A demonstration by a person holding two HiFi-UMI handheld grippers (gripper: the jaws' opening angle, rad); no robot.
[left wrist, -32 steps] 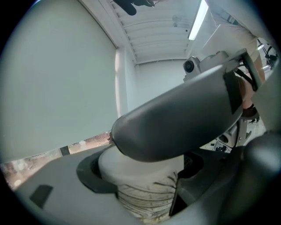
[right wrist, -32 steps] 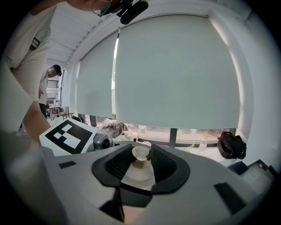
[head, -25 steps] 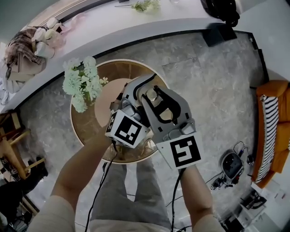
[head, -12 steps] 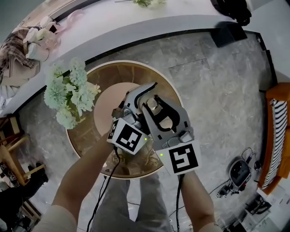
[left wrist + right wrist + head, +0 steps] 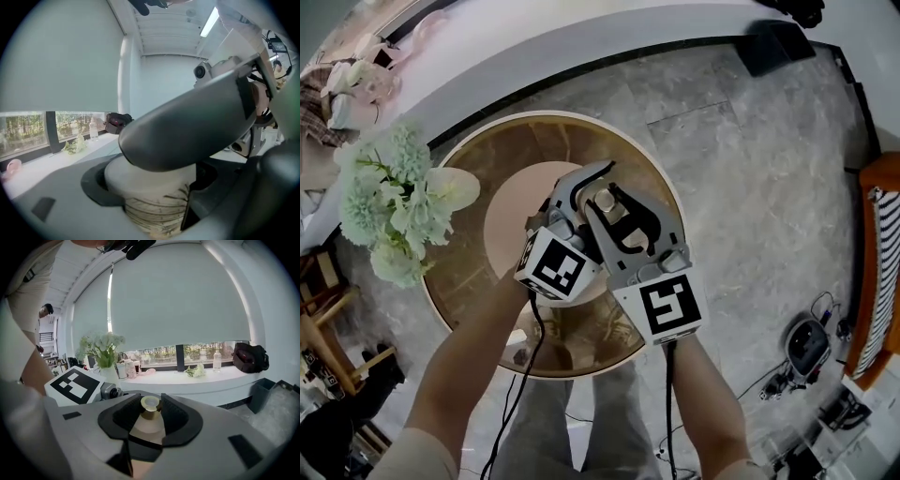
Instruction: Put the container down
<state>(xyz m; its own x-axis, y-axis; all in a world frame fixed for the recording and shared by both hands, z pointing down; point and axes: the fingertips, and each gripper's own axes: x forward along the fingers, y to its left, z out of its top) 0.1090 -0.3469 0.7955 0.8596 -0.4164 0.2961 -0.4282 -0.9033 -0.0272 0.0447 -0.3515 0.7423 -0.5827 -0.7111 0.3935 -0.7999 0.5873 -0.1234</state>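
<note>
Both grippers hold one small container (image 5: pixel 605 201) over a round table (image 5: pixel 478 281). It has a cream body with a dark leaf pattern (image 5: pixel 154 201) and a brass neck (image 5: pixel 150 405). My left gripper (image 5: pixel 574 190) is shut around the body, its jaws (image 5: pixel 154 190) hugging it from both sides. My right gripper (image 5: pixel 614 208) crosses over the left one, and its curved black pads (image 5: pixel 180 416) close on the neck. In the left gripper view the right gripper's grey finger (image 5: pixel 187 131) covers the container's top. The container's base is hidden.
The table has a pink centre disc (image 5: pixel 511 211) and a bunch of pale green flowers (image 5: pixel 394 202) at its left edge. A white curved sill (image 5: pixel 534 47) runs behind. An orange sofa (image 5: pixel 881 272) and a small device with cables (image 5: pixel 806 345) are on the floor at right.
Both grippers stay closed on the container. The table now looks larger and the flowers have slid left in the head view; the grippers sit more over the table's middle.
</note>
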